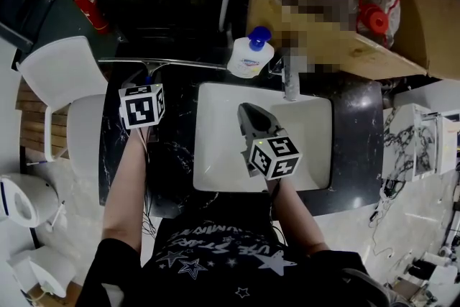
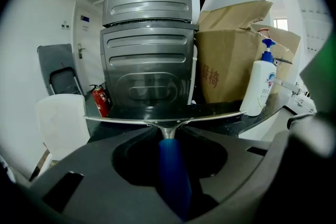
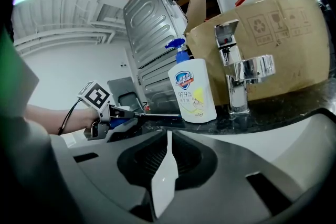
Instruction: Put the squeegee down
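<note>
Left hand-held gripper [image 2: 168, 135], jaws part-open, clamping squeegee [image 2: 174, 181] handle.

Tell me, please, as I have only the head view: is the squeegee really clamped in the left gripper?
Observer: Yes; the left gripper view shows the left gripper shut on the squeegee, pads on its blue handle.
Operator: Is it set down yet?
Observer: From the right gripper view the blade runs level, low beside the soap bottle; contact with the counter I cannot tell.
Operator: Is the other gripper carrying anything?
Observer: No; the right gripper is shut and empty, jaws meeting at the tips.
</note>
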The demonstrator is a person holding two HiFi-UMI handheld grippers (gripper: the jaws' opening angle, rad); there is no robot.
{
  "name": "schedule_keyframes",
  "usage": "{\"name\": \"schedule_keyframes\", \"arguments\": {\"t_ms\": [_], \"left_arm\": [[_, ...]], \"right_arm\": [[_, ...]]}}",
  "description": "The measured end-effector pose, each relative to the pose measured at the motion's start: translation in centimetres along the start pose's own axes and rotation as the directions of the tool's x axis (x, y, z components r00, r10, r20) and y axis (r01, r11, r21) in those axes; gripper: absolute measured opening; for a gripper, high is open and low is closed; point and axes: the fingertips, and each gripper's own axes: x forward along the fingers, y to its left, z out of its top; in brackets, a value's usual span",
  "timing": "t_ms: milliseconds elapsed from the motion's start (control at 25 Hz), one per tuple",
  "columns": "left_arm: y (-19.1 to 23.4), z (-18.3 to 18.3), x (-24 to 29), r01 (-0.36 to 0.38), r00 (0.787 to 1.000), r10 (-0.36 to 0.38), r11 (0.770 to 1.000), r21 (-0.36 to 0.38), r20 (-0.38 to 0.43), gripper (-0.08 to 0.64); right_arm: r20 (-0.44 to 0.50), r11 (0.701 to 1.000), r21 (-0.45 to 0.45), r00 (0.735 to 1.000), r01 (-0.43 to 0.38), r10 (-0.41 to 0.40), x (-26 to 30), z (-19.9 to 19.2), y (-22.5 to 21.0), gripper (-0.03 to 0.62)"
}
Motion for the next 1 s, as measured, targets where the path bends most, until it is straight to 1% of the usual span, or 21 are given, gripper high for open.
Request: {"name": "schedule_keyframes", "arguments": {"t_ms": [200,400,560,640,760,880,1000], "left_arm": [[0.0,-0.9,0.2,0.005,0.999,-0.005,1.0,-0.012,-0.039,0.143],[0.1,-1.0,0.2,0.011,0.999,-0.013,0.999,-0.036,-0.035,0.143],[0.1,-0.7,-0.2,0.033,0.999,-0.034,0.997,-0.072,-0.012,0.147],[0.1,-0.3,-0.6,0.051,0.999,-0.051,0.995,-0.083,0.009,0.18],[0.2,-0.1,-1.1,0.082,0.997,-0.081,0.992,-0.097,0.011,0.23],[0.9,-0.2,-2.1,0.094,0.995,-0.092,0.989,-0.111,0.023,0.238],[1.6,0.1,-3.6,0.115,0.992,-0.109,0.986,-0.119,0.055,0.238]], "right_arm": [[0.006,1.0,-0.003,1.0,-0.001,0.001,-0.1,0.2,0.3,0.057],[0.01,1.0,-0.01,1.0,0.0,0.0,-0.4,0.4,0.7,0.057],[0.023,1.0,-0.005,1.0,0.005,-0.005,-1.0,0.8,1.0,0.057],[0.029,1.0,-0.009,1.0,0.009,-0.009,-1.1,1.1,1.2,0.057],[0.037,1.0,-0.016,0.999,0.025,-0.025,-1.3,1.6,1.5,0.057],[0.051,0.999,-0.023,0.998,0.039,-0.038,-1.6,2.2,2.2,0.057],[0.072,0.998,-0.026,0.996,0.053,-0.051,-2.1,2.9,3.1,0.057]]}}
